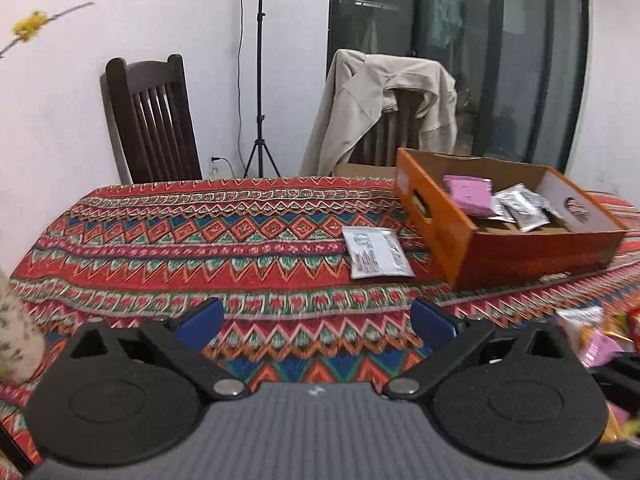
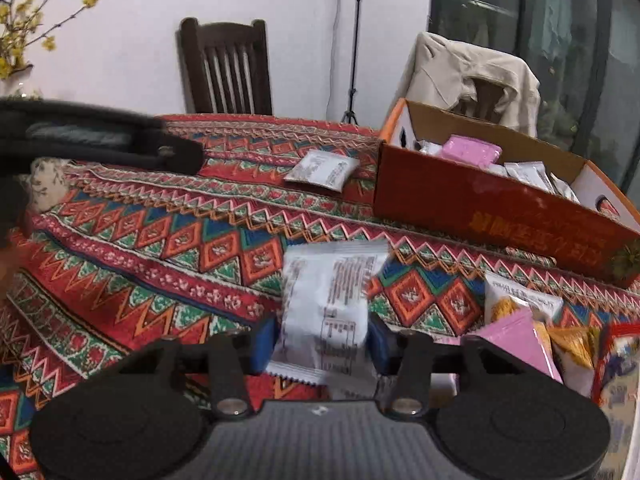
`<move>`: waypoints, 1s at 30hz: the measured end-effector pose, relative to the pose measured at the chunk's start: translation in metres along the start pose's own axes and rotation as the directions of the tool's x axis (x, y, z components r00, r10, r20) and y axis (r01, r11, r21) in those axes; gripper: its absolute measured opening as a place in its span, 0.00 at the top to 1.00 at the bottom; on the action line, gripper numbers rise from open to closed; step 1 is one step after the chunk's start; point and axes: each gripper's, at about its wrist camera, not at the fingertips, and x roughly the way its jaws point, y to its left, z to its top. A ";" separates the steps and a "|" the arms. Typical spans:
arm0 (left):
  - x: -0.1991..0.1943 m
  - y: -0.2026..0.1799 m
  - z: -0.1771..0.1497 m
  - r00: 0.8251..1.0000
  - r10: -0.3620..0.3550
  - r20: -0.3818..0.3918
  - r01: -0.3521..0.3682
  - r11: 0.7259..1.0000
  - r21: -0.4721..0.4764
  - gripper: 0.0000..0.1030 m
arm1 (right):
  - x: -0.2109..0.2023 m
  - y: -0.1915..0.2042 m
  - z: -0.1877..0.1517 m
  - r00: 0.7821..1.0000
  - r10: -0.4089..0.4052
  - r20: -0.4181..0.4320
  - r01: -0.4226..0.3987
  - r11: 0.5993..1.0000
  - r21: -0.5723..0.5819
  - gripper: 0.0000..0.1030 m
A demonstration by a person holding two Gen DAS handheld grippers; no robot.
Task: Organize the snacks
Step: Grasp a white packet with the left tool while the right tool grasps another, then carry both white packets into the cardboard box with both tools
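An orange cardboard box (image 1: pixel 448 236) (image 2: pixel 460 196) stands on the patterned tablecloth at the right and holds a pink packet (image 1: pixel 468 194) (image 2: pixel 470 152) and several silver packets (image 1: pixel 524 208). A white snack packet (image 1: pixel 378 254) (image 2: pixel 324 170) lies flat left of the box. My left gripper (image 1: pixel 318 322) is open and empty above the cloth. My right gripper (image 2: pixel 322 340) is shut on a white printed snack packet (image 2: pixel 330 300), held above the table. A pile of loose snack packets (image 2: pixel 532 328) (image 1: pixel 592 336) lies to the right of it.
A dark wooden chair (image 1: pixel 152 120) and a chair draped with a beige jacket (image 1: pixel 384 108) stand behind the table. A tripod stand (image 1: pixel 260 80) is against the wall. A patterned vase (image 1: pixel 16 340) stands at the left edge. The left gripper's body (image 2: pixel 100 140) shows at the left.
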 end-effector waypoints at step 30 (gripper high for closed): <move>0.092 -0.036 0.029 0.953 0.243 0.182 -0.274 0.947 0.171 0.63 | -0.289 -0.186 0.088 0.986 0.034 0.165 -0.015 0.993 -0.114 0.57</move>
